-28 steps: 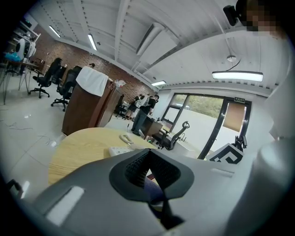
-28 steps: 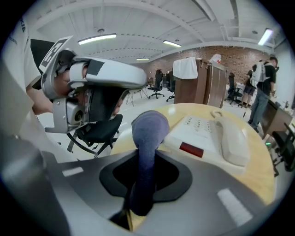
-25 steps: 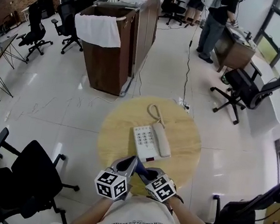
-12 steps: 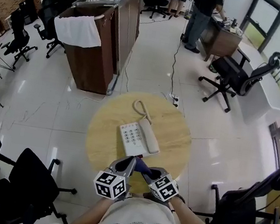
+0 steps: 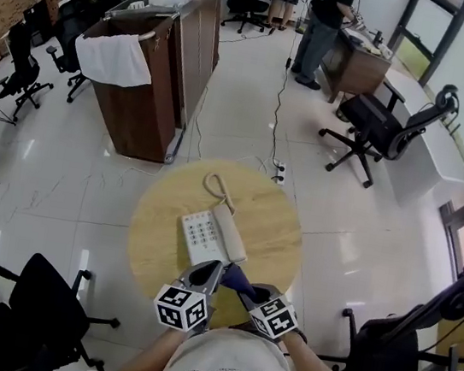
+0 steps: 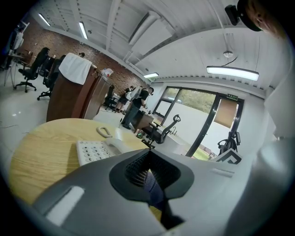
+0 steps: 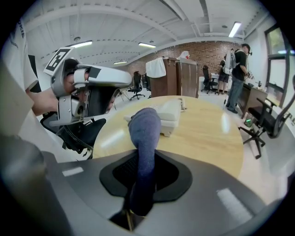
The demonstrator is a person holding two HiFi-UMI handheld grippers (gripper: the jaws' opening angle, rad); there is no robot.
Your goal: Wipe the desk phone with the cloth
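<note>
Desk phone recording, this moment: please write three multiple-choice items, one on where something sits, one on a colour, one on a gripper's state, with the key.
1. Where is the desk phone?
A. On the floor
B. On an office chair
C. On the round wooden table

2. What colour is the cloth in the right hand-held gripper?
A. White
B. Blue
C. Red

3. What state is the right hand-held gripper in?
A. Shut on the cloth
B. Open and empty
C. Shut on the handset

Key:
1. C, the head view shows the phone lying on the tabletop ahead of both grippers.
2. B, the right gripper view shows dark blue fabric.
3. A, that view shows the jaws closed on the cloth, which sticks up between them.
</note>
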